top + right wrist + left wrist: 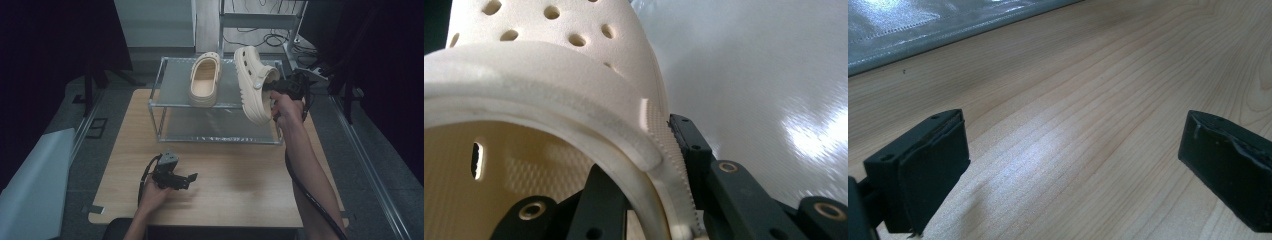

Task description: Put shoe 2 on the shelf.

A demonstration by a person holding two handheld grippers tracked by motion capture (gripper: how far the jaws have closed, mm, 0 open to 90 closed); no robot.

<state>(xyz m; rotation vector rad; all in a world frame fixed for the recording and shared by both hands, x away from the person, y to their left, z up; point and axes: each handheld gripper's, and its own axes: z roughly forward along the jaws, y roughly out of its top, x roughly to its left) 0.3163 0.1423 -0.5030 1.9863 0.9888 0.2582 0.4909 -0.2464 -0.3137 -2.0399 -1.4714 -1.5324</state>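
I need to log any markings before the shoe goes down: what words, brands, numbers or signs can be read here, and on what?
None can be read.
The held clog in the right gripper: no legible mark; its strap rivet is too small to tell.
The clog on the rack: plain.
The rack, the table and the left gripper: no lettering.

The clog [252, 85] in my right hand-held gripper [274, 89] is pale cream, dotted with round holes over the toe, with a finely ribbed sole edge. Its twin [205, 80] on the shelf [170, 100] is the same cream. The shelf is frosted grey with silver rails, the table [240, 170] light streaked wood, and both my hand-held grippers black.
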